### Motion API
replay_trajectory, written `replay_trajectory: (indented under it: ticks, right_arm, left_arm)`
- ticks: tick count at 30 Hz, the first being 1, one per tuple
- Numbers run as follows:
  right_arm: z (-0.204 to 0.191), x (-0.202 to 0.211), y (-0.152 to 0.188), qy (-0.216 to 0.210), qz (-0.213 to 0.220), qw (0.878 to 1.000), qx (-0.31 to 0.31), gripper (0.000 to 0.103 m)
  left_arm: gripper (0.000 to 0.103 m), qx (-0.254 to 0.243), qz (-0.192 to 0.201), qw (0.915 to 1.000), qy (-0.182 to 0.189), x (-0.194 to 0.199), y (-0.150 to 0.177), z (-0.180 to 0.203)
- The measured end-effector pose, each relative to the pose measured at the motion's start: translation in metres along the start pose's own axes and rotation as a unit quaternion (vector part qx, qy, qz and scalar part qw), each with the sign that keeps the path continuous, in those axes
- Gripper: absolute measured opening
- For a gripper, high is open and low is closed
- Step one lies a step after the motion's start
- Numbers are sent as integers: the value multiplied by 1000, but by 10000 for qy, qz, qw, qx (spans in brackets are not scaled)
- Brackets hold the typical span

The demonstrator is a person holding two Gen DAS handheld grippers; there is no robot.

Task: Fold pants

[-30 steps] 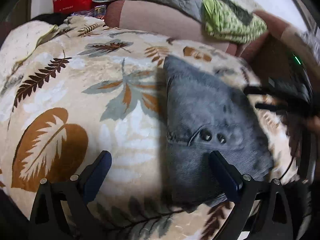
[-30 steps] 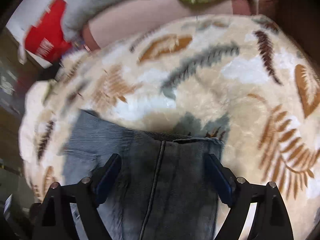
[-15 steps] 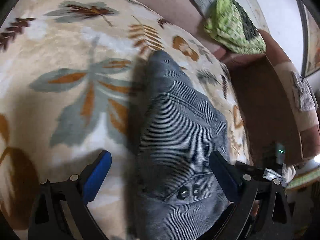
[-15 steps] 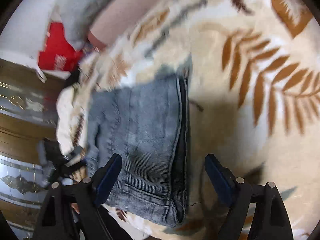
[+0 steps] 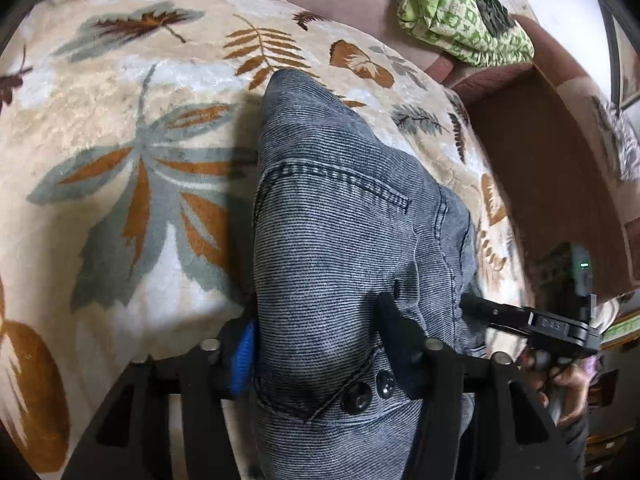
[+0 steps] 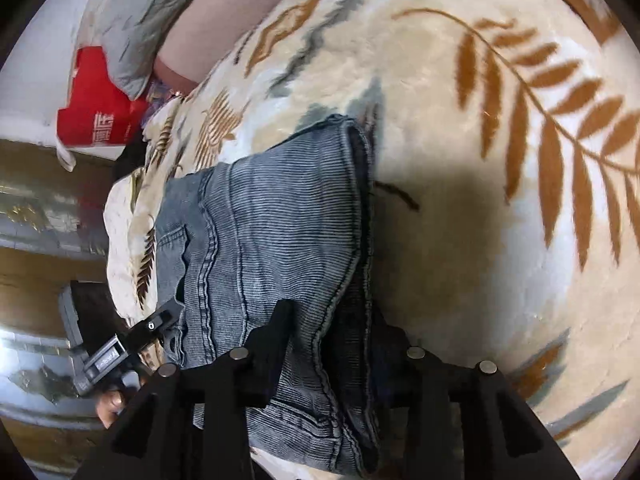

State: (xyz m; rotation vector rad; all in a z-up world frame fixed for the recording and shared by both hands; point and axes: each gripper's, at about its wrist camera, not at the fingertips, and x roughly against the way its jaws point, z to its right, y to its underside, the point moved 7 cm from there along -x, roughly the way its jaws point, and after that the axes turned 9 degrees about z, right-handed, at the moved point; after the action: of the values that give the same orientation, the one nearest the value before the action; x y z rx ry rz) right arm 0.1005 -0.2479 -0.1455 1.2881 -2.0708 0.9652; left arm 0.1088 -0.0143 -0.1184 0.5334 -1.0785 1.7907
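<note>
Both grippers, wide open half a second ago, now pinch the grey corduroy pants [image 5: 340, 248]. Left gripper [image 5: 316, 344]: fingers closed on the waistband by the two buttons. Right gripper [image 6: 332, 332]: fingers closed on the hem end. Pants lie partly folded near the leaf-print blanket's [image 5: 120, 152] edge. Next fold likely.

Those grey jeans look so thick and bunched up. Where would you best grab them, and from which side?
By the near short edges, coming in low from the bed's edge. The jeans lie folded on the leaf-print blanket, layers stacked there. The left gripper pinches the end with the two buttons; the right gripper pinches the stitched hem end. Thick seams likely resist slipping.
</note>
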Motion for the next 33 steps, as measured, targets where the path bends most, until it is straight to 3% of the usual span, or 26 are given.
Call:
replay_trajectory:
  ticks: [2, 5, 9, 13, 16, 20, 24, 27, 29, 31, 33]
  right_arm:
    - [-13, 4, 3, 41, 104, 9997, 204, 24]
    - [-34, 21, 2, -10, 350, 9982, 494, 16]
    - [-78, 41, -6, -117, 624, 9934, 956, 15]
    - [-131, 49, -31, -325, 915, 9858, 1371, 15]
    - [-161, 53, -51, -487, 1111, 9804, 1551, 15]
    - [-191, 46, -71, -502, 1261, 9742, 1801, 15]
    - [-185, 15, -80, -437, 1148, 9778, 1698, 15]
    - [-159, -18, -72, -230, 840, 9851, 1484, 15]
    - [-134, -46, -61, 315, 579, 9873, 1443, 19]
    - [-123, -50, -60, 419, 672, 9869, 1406, 23]
    - [-119, -35, -61, 422, 909, 9868, 1269, 35]
  left_arm:
    - [31, -75, 71, 9999, -26, 6, -2, 2]
    - [23, -178, 310, 9994, 1, 23, -8, 7]
    - [23, -549, 865, 9947, -27, 57, -27, 21]
    - [23, -705, 1616, 9843, -108, 101, -64, 22]
    - [23, -766, 1899, 9787, -144, 115, -88, 16]
    - [24, -672, 1977, 9776, -263, 104, -110, -1]
    - [26, -526, 1785, 9815, -447, 68, -113, -27]
    - [32, -272, 1292, 9882, -779, 34, -99, -55]
    - [59, -121, 1084, 9889, -1011, 20, -90, -68]
    - [66, 21, 1240, 9866, -1057, 28, -84, -74]
    - [74, -94, 1414, 9819, -1253, 44, -80, -70]
